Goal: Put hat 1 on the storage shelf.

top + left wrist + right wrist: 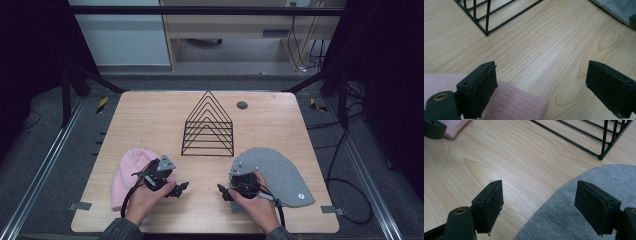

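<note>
Start of work: my left gripper [181,188] hangs over the pink hat's [129,170] edge, my right gripper [221,191] over the grey hat [280,172]; both jaws gape, gripping nothing. Both hats lie flat on the desk [150,115]; the wire rack [208,127] stands bare, nothing lifted yet.

One pink beanie [129,176], one grey hat [280,172], one black wire rack [208,127], two grippers

wire rack [208,126]: mid-table, upright; table [150,115]: light wood
</note>
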Motion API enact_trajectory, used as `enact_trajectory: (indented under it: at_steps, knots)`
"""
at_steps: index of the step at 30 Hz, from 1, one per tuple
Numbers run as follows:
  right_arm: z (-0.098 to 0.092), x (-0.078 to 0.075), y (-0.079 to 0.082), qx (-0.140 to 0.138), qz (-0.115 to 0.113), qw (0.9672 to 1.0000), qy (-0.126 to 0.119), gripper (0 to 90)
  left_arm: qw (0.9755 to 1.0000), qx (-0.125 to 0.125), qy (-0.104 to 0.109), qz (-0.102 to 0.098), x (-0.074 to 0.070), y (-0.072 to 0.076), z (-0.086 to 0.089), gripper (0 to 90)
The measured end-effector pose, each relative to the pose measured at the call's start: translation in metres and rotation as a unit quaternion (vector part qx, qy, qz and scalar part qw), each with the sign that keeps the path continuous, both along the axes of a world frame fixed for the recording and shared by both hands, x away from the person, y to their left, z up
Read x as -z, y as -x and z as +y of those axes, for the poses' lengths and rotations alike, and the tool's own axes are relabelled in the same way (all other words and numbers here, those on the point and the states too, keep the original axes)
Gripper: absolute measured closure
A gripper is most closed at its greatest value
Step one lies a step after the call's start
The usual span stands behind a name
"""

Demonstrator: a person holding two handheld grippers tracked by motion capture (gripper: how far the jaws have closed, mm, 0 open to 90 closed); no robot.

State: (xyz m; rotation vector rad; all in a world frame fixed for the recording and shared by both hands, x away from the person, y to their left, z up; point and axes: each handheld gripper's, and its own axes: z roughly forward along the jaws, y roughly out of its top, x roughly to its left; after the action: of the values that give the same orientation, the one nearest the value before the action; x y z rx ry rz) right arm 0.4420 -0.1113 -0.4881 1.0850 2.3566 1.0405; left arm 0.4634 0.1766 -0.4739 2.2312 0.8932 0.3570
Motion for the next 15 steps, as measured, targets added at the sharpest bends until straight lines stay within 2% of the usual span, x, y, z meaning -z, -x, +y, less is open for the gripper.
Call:
enact_trajectory:
  at_steps: [5,6,7,9,10,11,14,15]
  knots:
    - [-0.001,0.000,0.002,0.002,0.005,1.0000,0.004,21.7,1.0000,0.002,0.002,-0.006,-0.007,0.001,0.008,11.3]
    - [-0.001,0.000,0.003,0.006,0.006,1.0000,0.002,20.5,0.9998,0.005,0.002,-0.017,-0.014,0.001,0.018,11.3]
    - [-0.002,-0.001,0.003,0.006,0.007,0.9999,0.004,20.1,0.9998,0.005,0.002,-0.017,-0.014,0.001,0.018,11.3]
    - [-0.003,-0.001,0.003,0.005,0.007,1.0000,0.005,19.4,0.9997,-0.011,0.011,-0.020,-0.020,-0.004,0.033,11.2]
    - [-0.004,-0.002,0.004,0.013,0.013,0.9998,0.003,18.0,0.9994,-0.026,0.006,-0.022,-0.027,-0.012,0.051,11.4]
    - [-0.005,-0.003,0.003,0.012,0.014,0.9998,0.003,17.5,0.9994,-0.026,0.006,-0.022,-0.027,-0.012,0.051,11.7]
    - [-0.006,-0.005,0.003,0.010,0.013,0.9999,-0.001,17.4,0.9982,-0.051,-0.016,-0.029,-0.040,-0.025,0.082,12.7]
    - [-0.005,-0.006,0.004,0.005,0.007,1.0000,-0.003,17.7,0.9971,-0.065,-0.026,-0.031,-0.047,-0.030,0.099,13.4]
